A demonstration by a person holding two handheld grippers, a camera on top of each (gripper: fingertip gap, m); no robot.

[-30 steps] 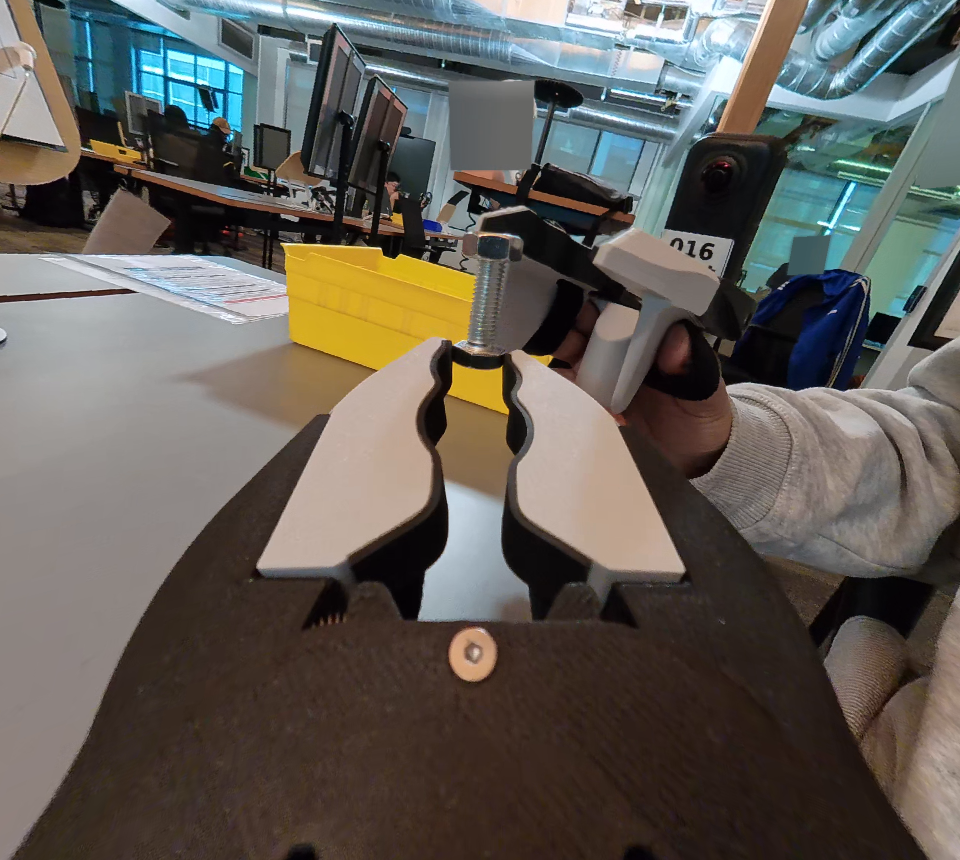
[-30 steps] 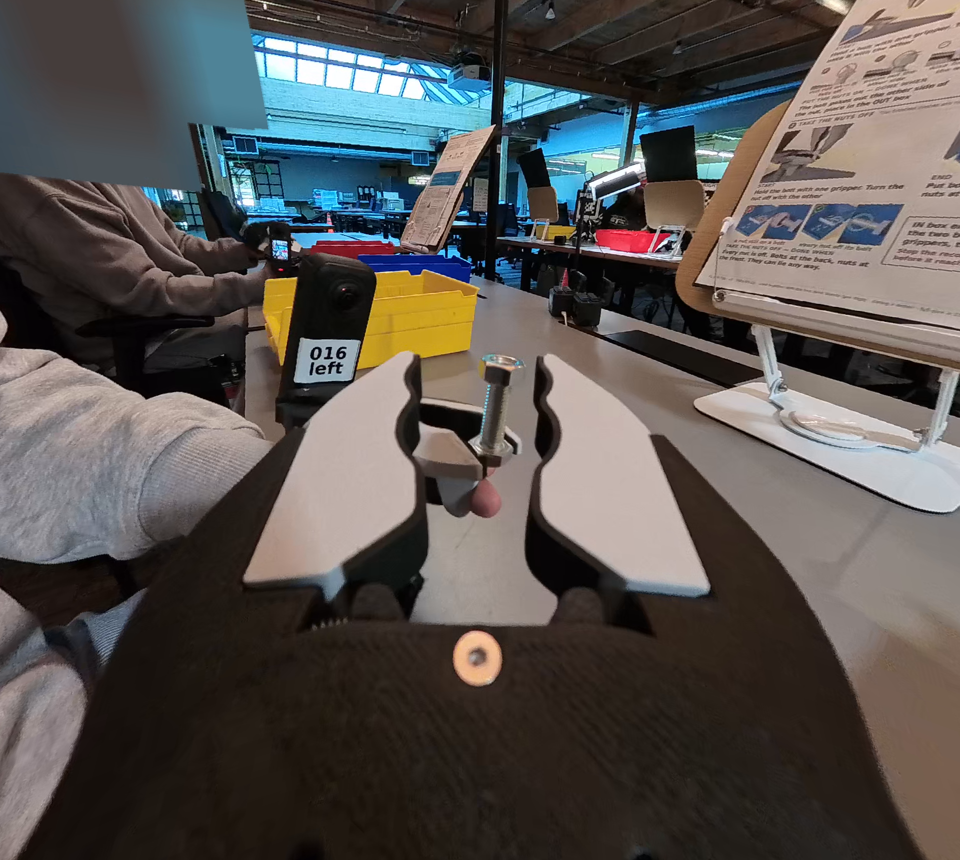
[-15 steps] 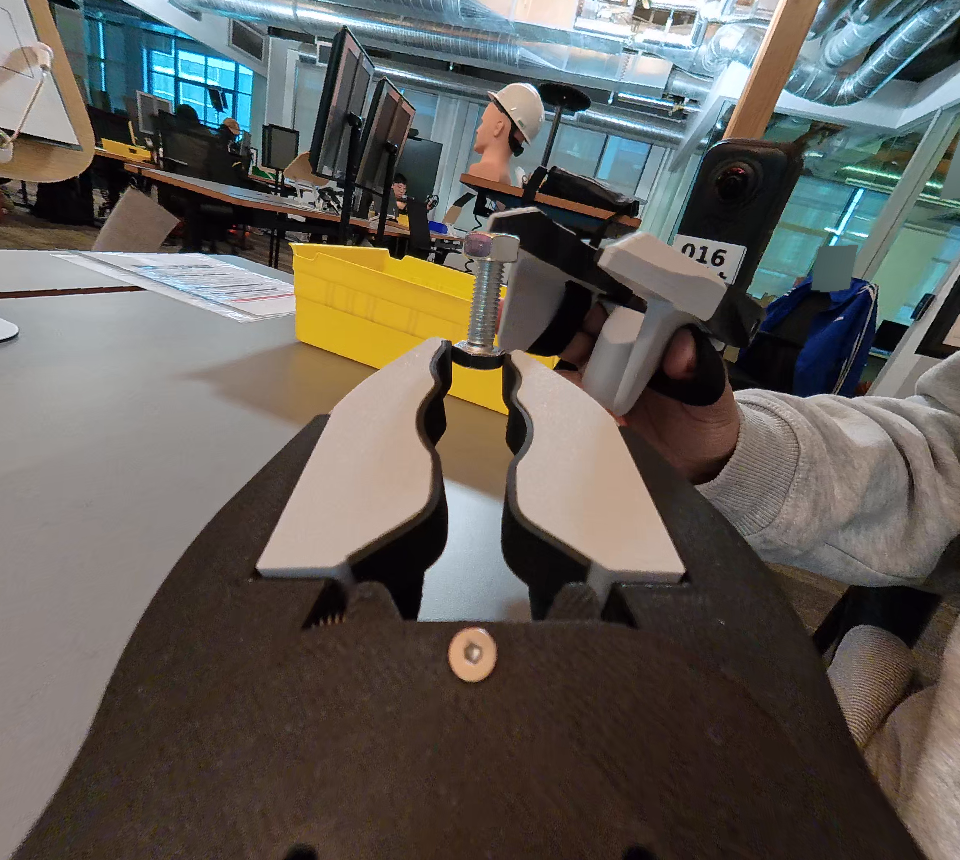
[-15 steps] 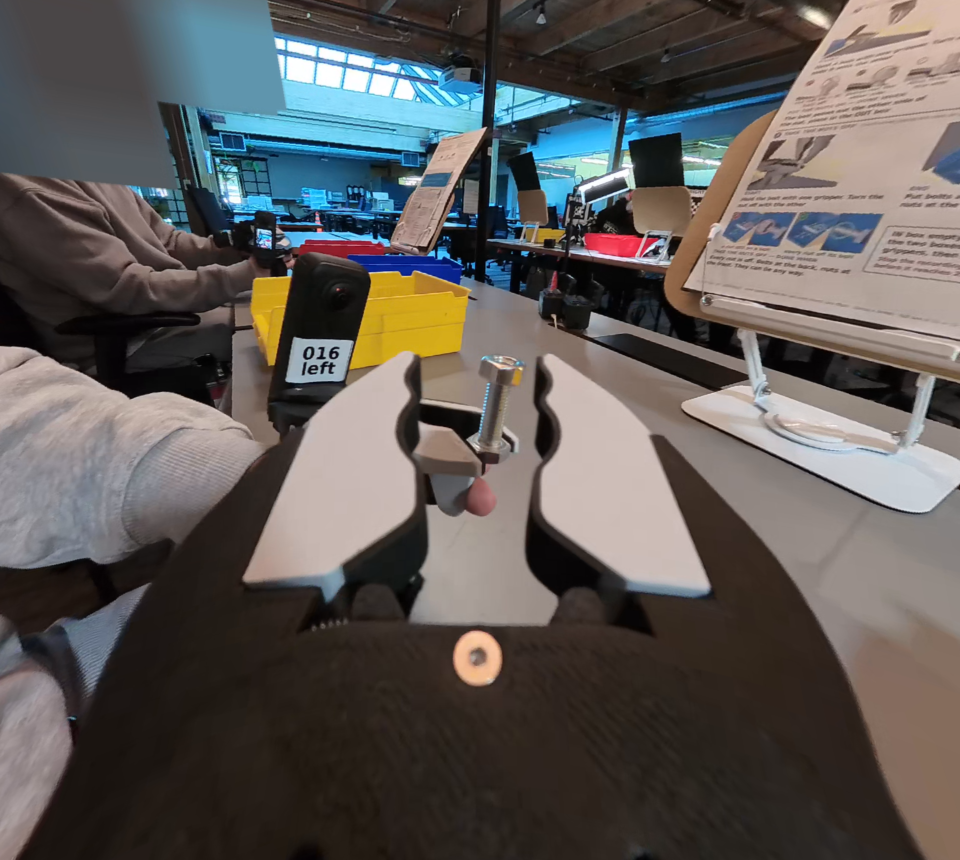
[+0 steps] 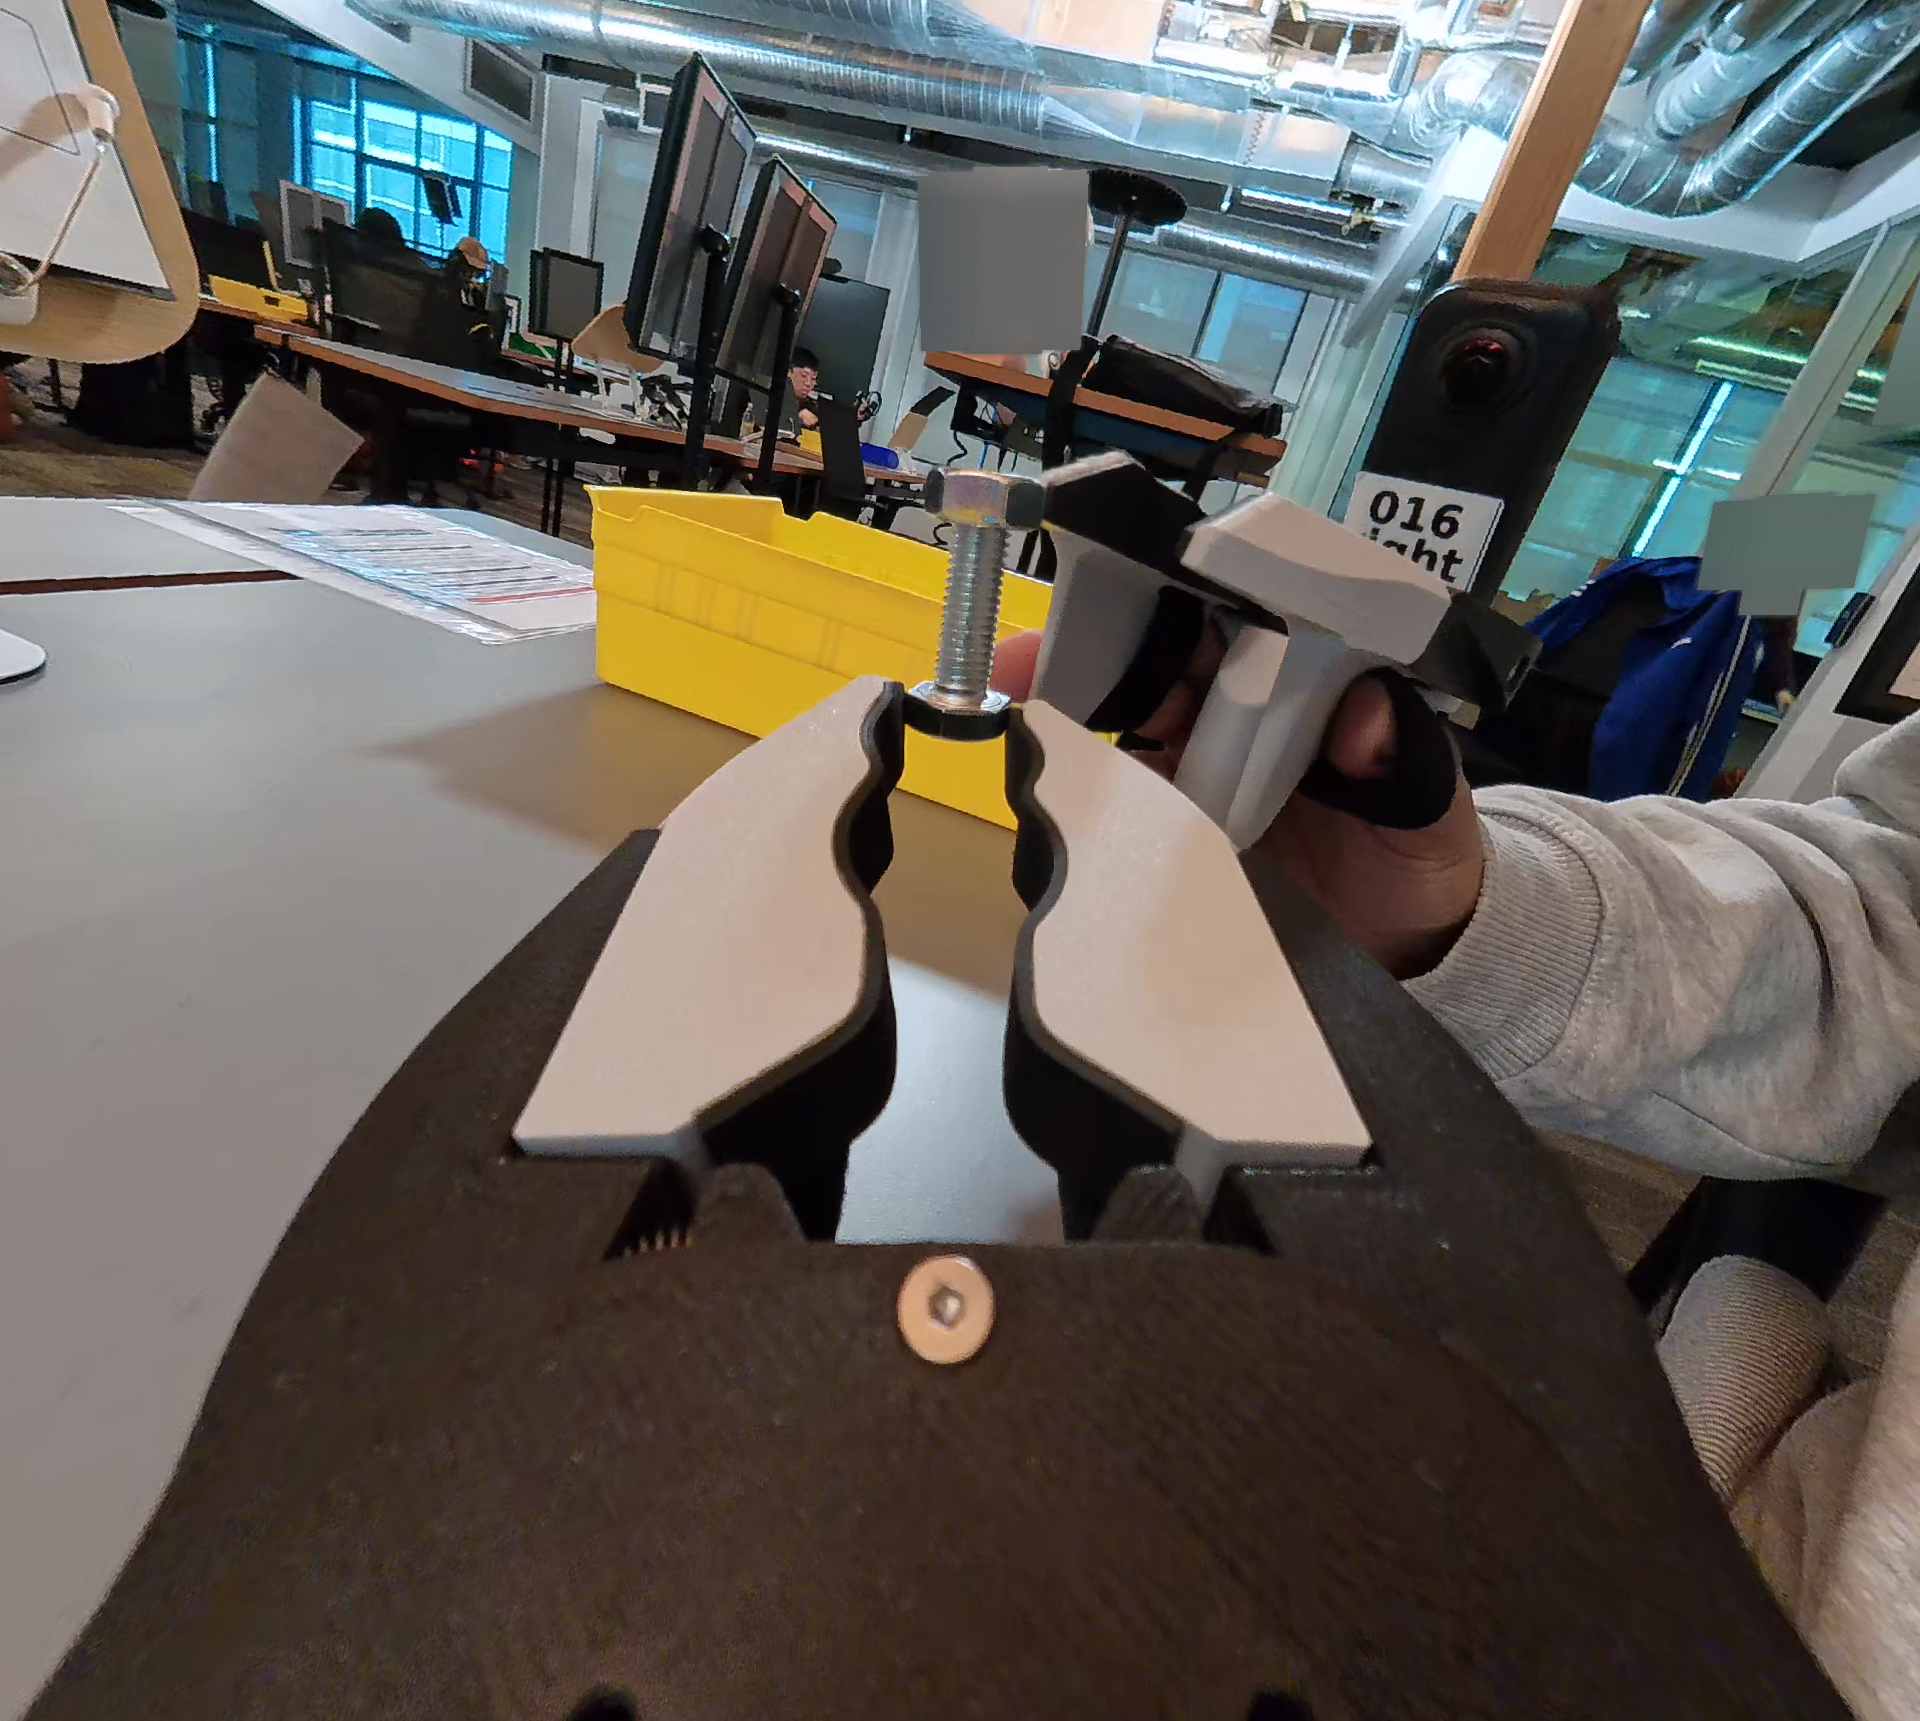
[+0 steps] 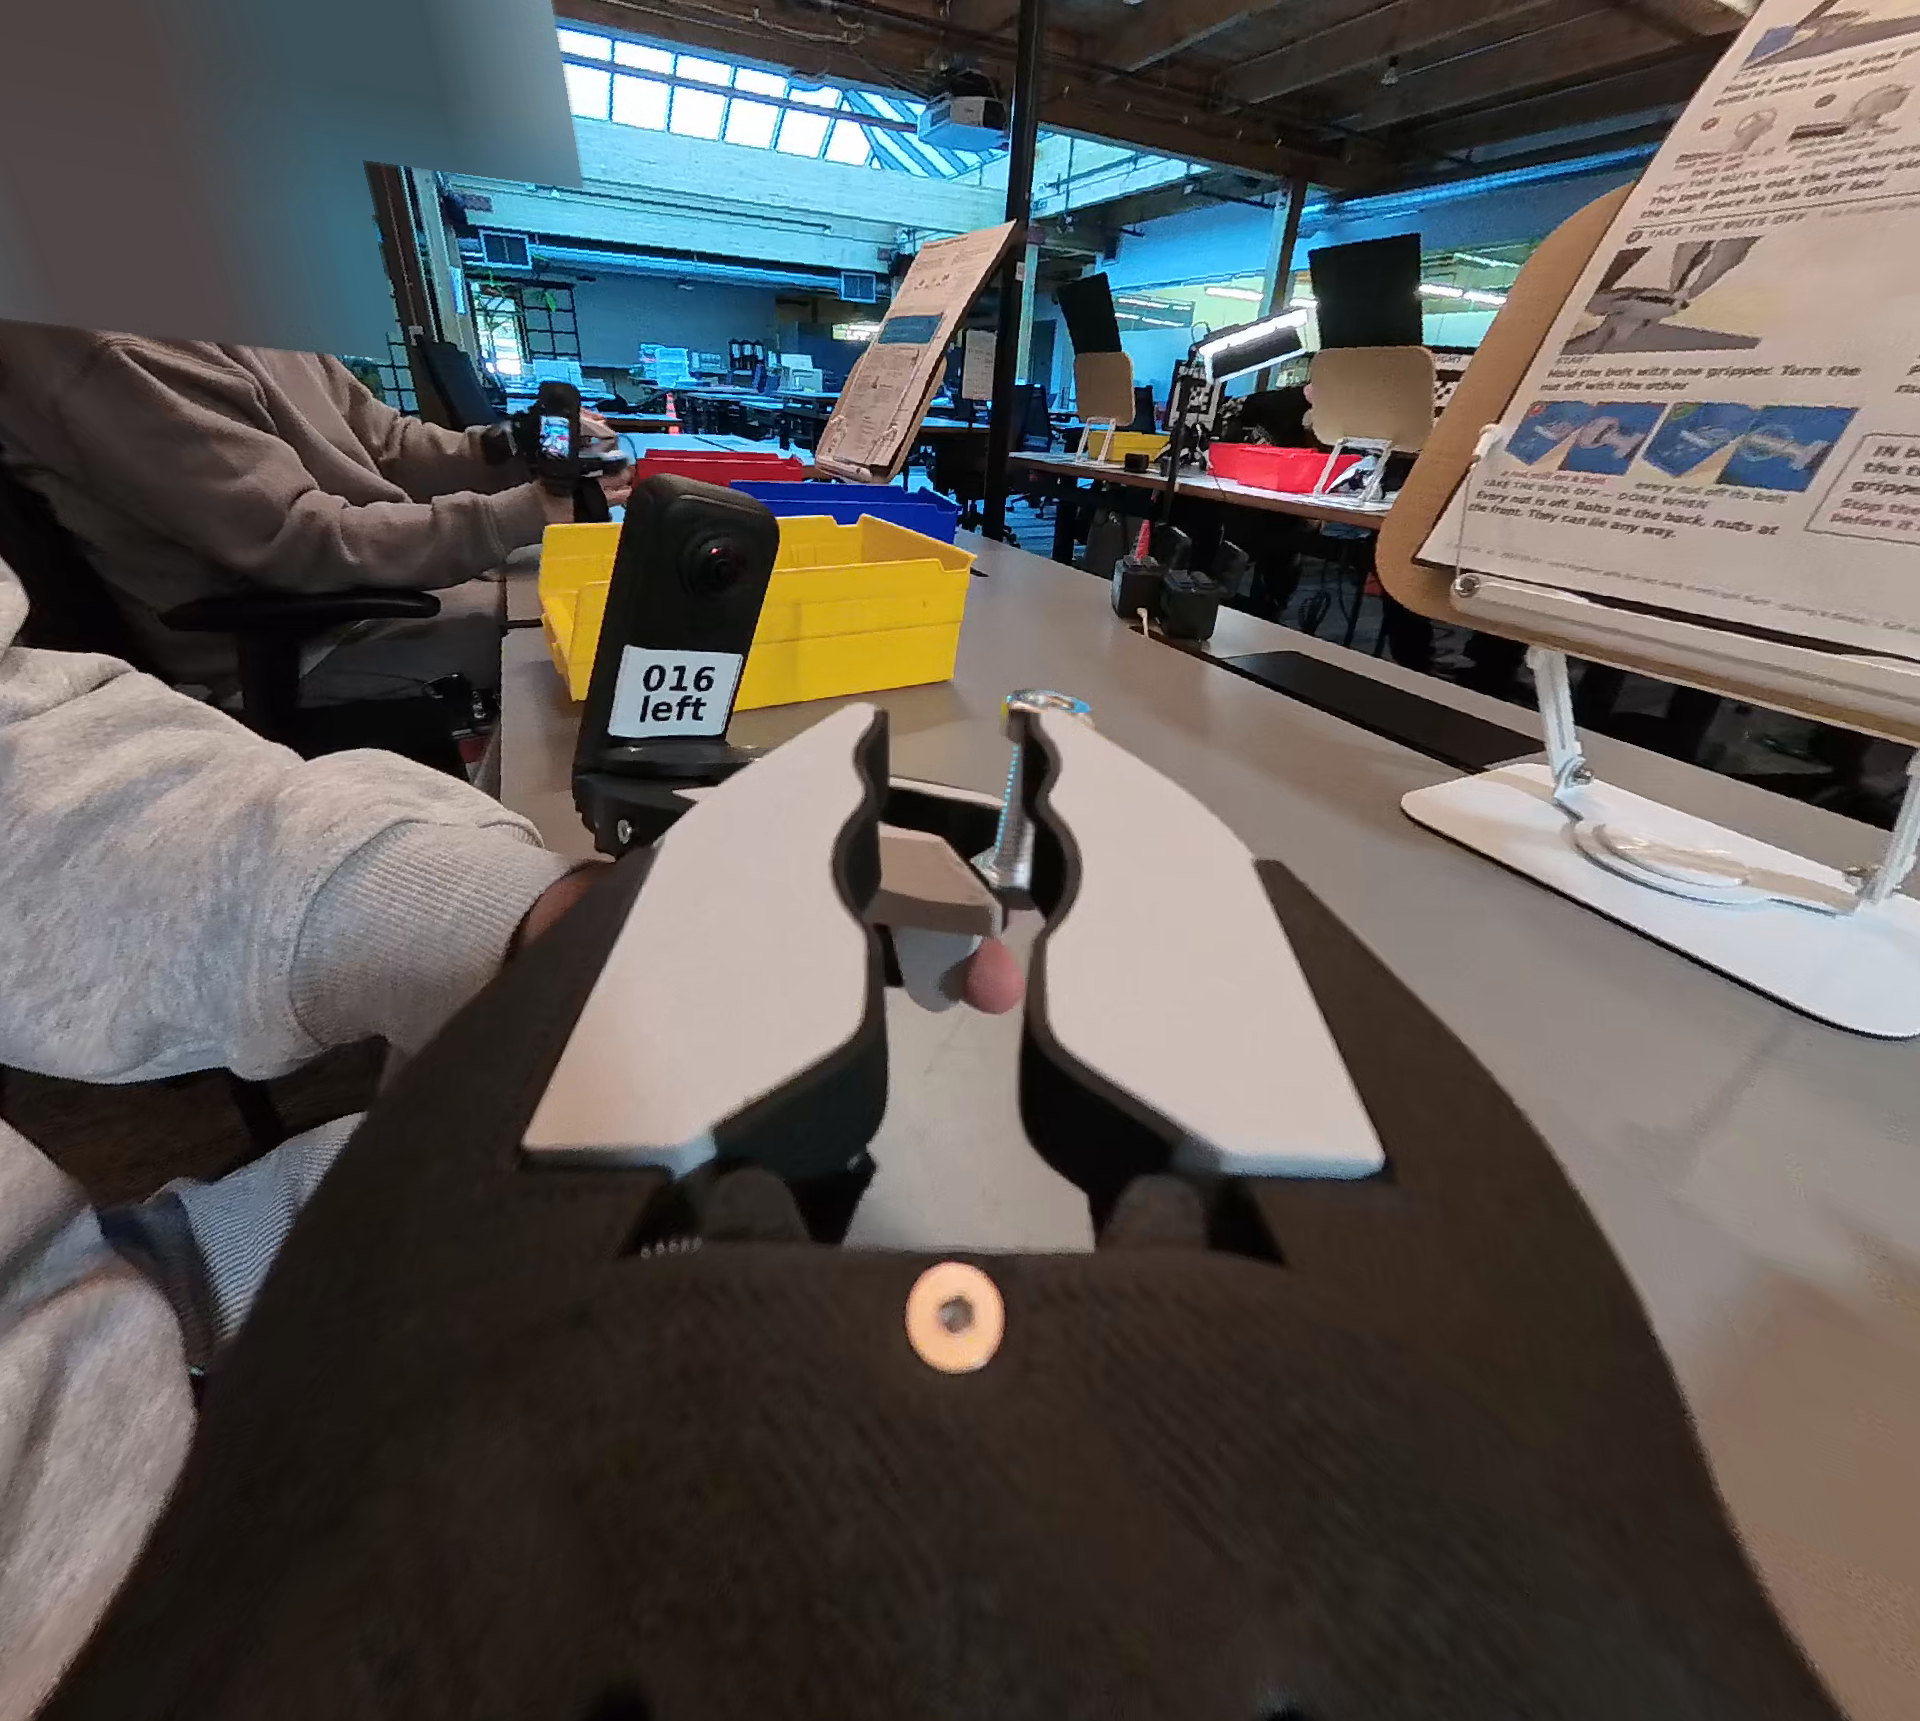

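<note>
Standing upright, the bolt (image 5: 971,601) is pinched by its nut between the left gripper's (image 5: 953,721) nearly closed jaws.

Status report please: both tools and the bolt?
Left tool shut on nut, bolt upright. Right tool open beside bolt. Yellow bin behind.

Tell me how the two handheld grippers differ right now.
The left gripper is clamped on the dark nut at the foot of an upright bolt; the right gripper grips nothing, its jaws apart. The bolt stands centred at the left gripper's tips, but lies close beside one inner finger edge of the right gripper. Both have pale fingers on a black body and are held above the grey table.
</note>
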